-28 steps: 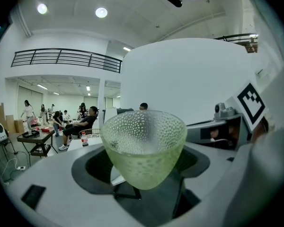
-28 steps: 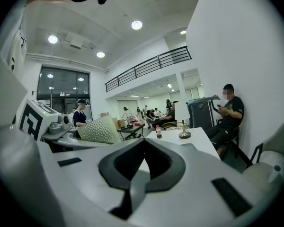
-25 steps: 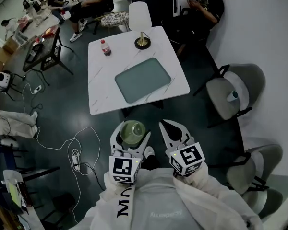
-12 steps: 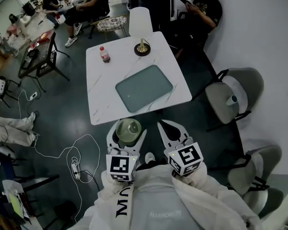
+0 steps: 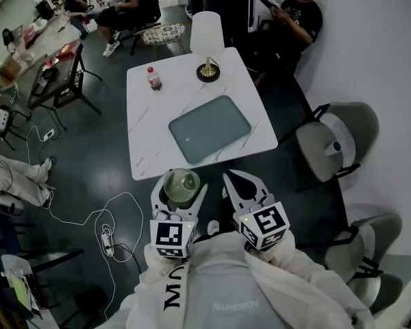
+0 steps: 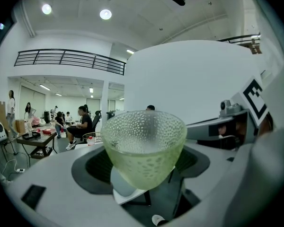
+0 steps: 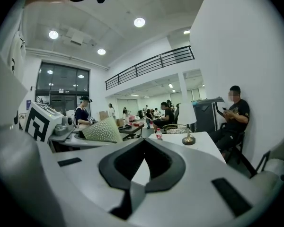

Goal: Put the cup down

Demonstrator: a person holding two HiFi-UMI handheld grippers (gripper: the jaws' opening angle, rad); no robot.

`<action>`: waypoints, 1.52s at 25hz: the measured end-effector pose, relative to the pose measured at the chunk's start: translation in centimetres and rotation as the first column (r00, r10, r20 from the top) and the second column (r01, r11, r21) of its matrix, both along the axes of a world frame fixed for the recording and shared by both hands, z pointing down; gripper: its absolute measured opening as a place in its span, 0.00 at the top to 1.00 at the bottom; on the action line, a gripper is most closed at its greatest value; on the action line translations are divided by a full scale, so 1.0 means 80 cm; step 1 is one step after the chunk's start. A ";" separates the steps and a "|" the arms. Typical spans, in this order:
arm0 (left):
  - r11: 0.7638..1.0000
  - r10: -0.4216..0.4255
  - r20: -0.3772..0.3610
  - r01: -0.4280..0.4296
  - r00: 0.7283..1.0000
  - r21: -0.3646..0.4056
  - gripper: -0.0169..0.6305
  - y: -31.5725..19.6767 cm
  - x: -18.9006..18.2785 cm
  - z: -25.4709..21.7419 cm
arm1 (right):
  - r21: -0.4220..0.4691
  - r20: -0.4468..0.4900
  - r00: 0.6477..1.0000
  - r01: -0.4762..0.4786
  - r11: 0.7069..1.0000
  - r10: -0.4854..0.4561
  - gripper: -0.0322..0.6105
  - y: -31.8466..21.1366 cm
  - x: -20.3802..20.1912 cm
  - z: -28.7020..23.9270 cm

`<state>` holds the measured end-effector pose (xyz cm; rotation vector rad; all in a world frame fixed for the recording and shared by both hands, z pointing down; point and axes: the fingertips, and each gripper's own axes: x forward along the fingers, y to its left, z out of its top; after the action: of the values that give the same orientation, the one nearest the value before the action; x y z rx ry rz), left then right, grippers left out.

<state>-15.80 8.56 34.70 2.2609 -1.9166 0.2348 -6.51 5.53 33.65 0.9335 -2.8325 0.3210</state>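
- Your left gripper [image 5: 180, 192] has its jaws closed round the lower part of the dimpled glass cup [image 6: 144, 148], which stands upright.
- The cup tapers, so a looser or tighter squeeze could let it slide or tip.
- It hangs over the floor, short of the table [image 5: 151, 115] at 12 o'clock. Let go here and it would likely fall and break.
- Set it well in from the near edge.
- Your right gripper [image 5: 242, 184], at 3 o'clock, is closed and empty.
- Both grippers are tucked near your chest, pointing toward 12.
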 end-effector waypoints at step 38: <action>0.996 0.001 0.027 0.002 1.000 -0.092 0.38 -0.212 -0.034 0.047 | -0.092 -0.023 0.999 -0.025 0.995 0.023 0.94 -0.226 -0.023 0.050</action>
<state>-18.53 -8.41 38.45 2.2088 -1.8787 0.3483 -8.36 -12.56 37.64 0.9473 -2.7618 0.4382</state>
